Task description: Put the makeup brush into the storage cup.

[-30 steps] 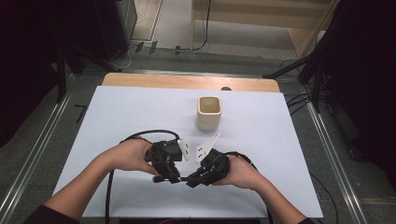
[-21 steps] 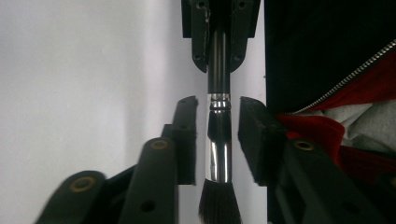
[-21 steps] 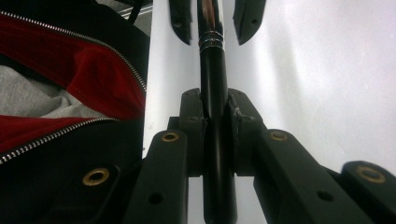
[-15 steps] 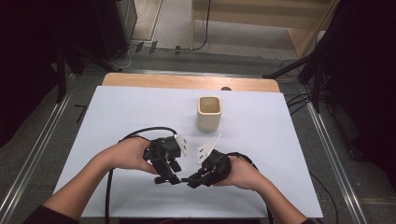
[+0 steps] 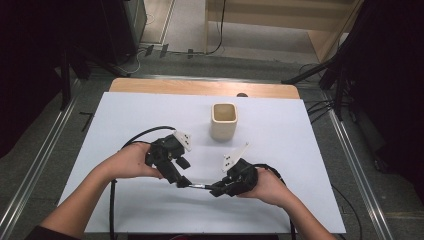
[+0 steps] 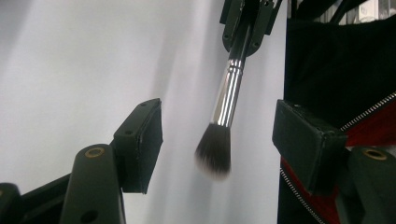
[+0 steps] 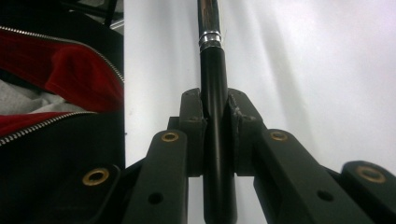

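Observation:
A make-up brush (image 5: 198, 186) with a black handle, silver ferrule and dark bristles lies level just above the white table, between the two grippers. My right gripper (image 5: 215, 189) is shut on its handle; in the right gripper view the jaws (image 7: 215, 119) clamp the black handle (image 7: 214, 70), and the ferrule points away. My left gripper (image 5: 182, 181) stands open around the bristle end. In the left gripper view the bristles (image 6: 214, 154) hang between its wide-apart pads (image 6: 142, 140) without touching either. The right gripper (image 6: 245, 23) holds the handle at the top of that view.
A beige square cup (image 5: 223, 121) stands upright beyond the grippers, a little past the table's middle. The white table cover (image 5: 300, 150) ends in a wooden strip (image 5: 200, 87) at the far edge. A black jacket with red lining (image 7: 70, 84) is near the front edge. Cables trail from both grippers.
The two grippers have drawn slightly apart, the left one back and to the left, so a short stretch of brush now shows between them. The cup has not moved.

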The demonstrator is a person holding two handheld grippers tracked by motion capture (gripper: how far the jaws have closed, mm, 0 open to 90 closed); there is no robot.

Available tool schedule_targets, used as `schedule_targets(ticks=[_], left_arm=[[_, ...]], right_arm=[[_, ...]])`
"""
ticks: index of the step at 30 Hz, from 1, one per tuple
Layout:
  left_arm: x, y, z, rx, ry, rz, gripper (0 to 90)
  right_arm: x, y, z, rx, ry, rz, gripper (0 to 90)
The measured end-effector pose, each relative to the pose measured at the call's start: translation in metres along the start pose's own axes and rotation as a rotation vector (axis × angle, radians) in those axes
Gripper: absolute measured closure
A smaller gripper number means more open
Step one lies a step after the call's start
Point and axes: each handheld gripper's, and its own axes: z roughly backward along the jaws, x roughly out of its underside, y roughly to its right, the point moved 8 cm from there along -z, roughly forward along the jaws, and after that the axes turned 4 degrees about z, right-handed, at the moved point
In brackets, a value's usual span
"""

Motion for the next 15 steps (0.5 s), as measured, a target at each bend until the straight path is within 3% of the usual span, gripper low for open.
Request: schedule_targets(ticks=[8, 15], left_arm=[[0.007, -0.009, 0.014, -0.024, 0.076, 0.067, 32.3], [0.014, -0.017, 0.013, -0.044, 0.123, 0.131, 31.4]], right_arm=[[0.01, 0.006, 0.009, 0.054, 0.025, -0.065, 79.1], [0.012, 0.011, 0.016, 0.113, 0.05, -0.126, 79.0]])
